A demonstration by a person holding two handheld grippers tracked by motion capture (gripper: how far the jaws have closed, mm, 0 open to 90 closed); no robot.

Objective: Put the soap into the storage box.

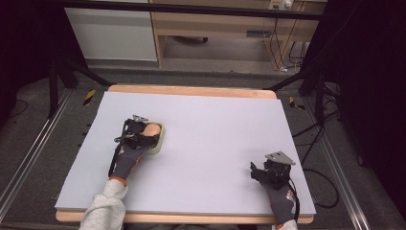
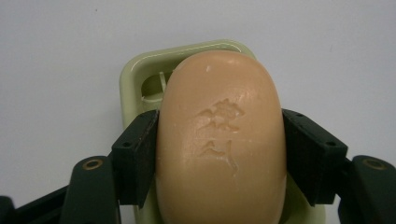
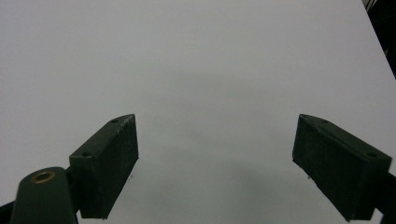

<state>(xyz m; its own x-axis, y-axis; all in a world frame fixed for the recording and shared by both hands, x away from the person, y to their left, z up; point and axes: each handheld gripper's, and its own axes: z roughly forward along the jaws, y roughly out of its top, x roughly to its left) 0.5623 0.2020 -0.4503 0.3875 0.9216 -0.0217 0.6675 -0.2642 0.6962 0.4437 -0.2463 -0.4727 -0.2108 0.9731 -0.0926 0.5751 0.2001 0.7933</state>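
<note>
- Left gripper view: the left gripper [image 2: 219, 154] has its two matte black, blocky jaws pressed against the long sides of a smooth, peach-coloured oval soap bar [image 2: 220, 140] with a stamped emblem on top.
- Beneath the bar sits a glossy pale-green soap dish [image 2: 135, 74] with rounded corners, on the flat, pale grey table mat [image 2: 56, 56].
- High view: soap and dish lie left of the mat's centre; the right gripper [image 1: 262, 173], near the front right corner, holds its jaws wide apart over bare mat.
</note>
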